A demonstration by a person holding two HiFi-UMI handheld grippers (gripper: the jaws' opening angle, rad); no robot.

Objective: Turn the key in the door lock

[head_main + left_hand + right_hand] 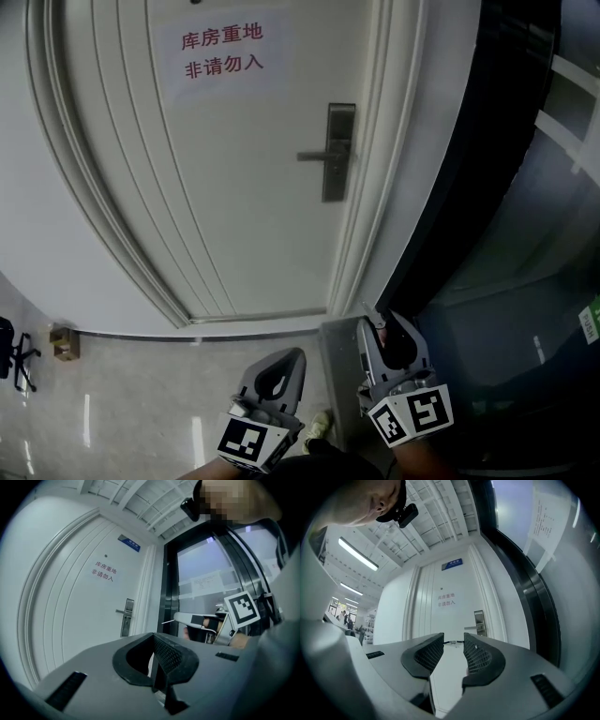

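While left tool (296, 357) sits clenched, right tool (377, 320) pinches thin key (451, 642), white panelled door (244, 197), metal lever handle (319, 155)

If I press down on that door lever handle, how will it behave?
The lever handle looks like solid metal, so it is probably stiff. It juts sideways from the lock plate, so it should pivot down and is likely sprung. Its smooth finish may let jaws slip. The right gripper holds the thin key.

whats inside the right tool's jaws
A thin small thing, probably the key, is pinched across the tips of the right tool. The pads cover both its ends, so its shape cannot be told.
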